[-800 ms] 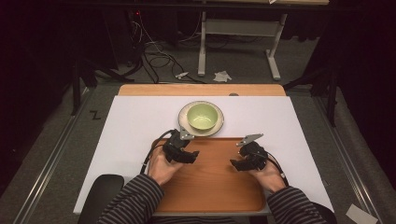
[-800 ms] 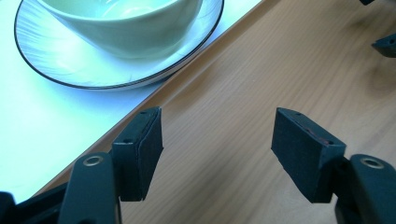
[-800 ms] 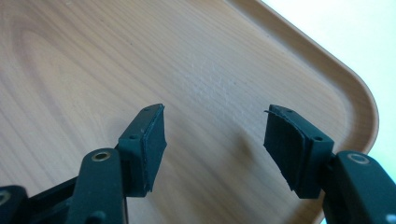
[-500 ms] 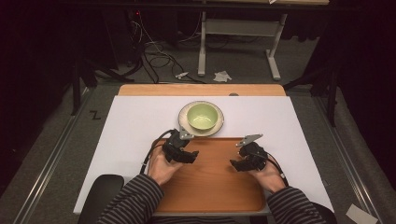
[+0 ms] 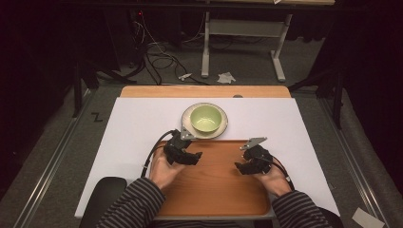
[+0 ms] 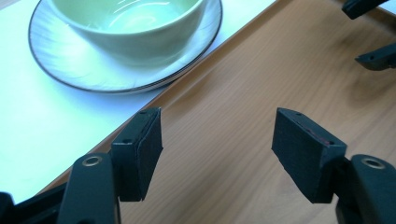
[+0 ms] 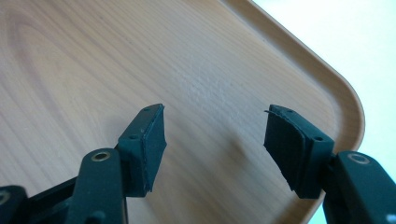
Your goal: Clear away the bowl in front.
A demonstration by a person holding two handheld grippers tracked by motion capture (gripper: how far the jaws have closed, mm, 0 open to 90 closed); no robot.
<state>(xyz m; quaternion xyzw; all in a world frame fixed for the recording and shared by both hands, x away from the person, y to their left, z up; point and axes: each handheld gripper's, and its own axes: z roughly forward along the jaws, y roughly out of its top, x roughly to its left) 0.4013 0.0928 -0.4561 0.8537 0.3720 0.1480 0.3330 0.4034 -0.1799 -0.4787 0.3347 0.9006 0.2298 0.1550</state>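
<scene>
The glazed bowl [image 5: 206, 118] on its plate [image 5: 187, 114] looks rigid, slick and breakable. Grip its rim. Both the left gripper [image 5: 183, 154] and right gripper [image 5: 250, 164] hold their fingers apart, empty, over the tray [image 5: 216, 190].

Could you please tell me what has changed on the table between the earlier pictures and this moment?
Nothing visibly changed. The left claw and right claw hover open over the wooden tray as before, holding nothing, and the green bowl sits on its plate just beyond the tray.
</scene>
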